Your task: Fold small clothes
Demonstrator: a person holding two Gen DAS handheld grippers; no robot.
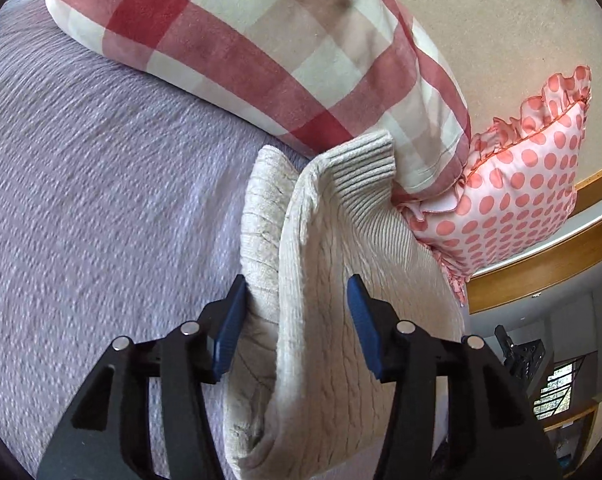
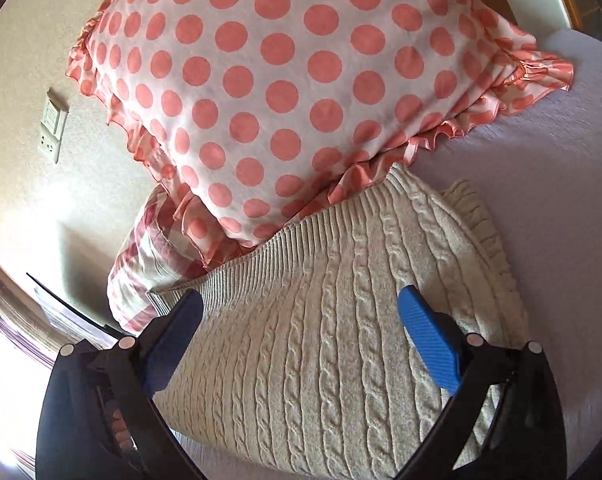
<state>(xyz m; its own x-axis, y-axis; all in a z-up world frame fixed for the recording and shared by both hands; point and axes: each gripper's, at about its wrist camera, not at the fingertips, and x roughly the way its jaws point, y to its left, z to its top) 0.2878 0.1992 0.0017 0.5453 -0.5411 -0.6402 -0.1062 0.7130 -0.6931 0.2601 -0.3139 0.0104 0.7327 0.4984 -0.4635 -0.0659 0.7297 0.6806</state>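
A cream cable-knit sweater (image 1: 325,320) lies folded on the lilac bedspread (image 1: 101,200), its ribbed hem against the pillows. My left gripper (image 1: 297,300) is open, its blue pads on either side of a raised fold of the knit. In the right wrist view the sweater (image 2: 333,340) lies flat, cables running toward the pillows. My right gripper (image 2: 301,312) is open wide just above it, with nothing between the pads but the cloth below.
A red-and-white checked pillow (image 1: 261,52) and a pink polka-dot ruffled pillow (image 2: 281,88) lean against the beige wall (image 2: 29,184) behind the sweater. A wooden bed edge (image 1: 541,264) runs at the right. A wall socket (image 2: 53,124) sits on the wall.
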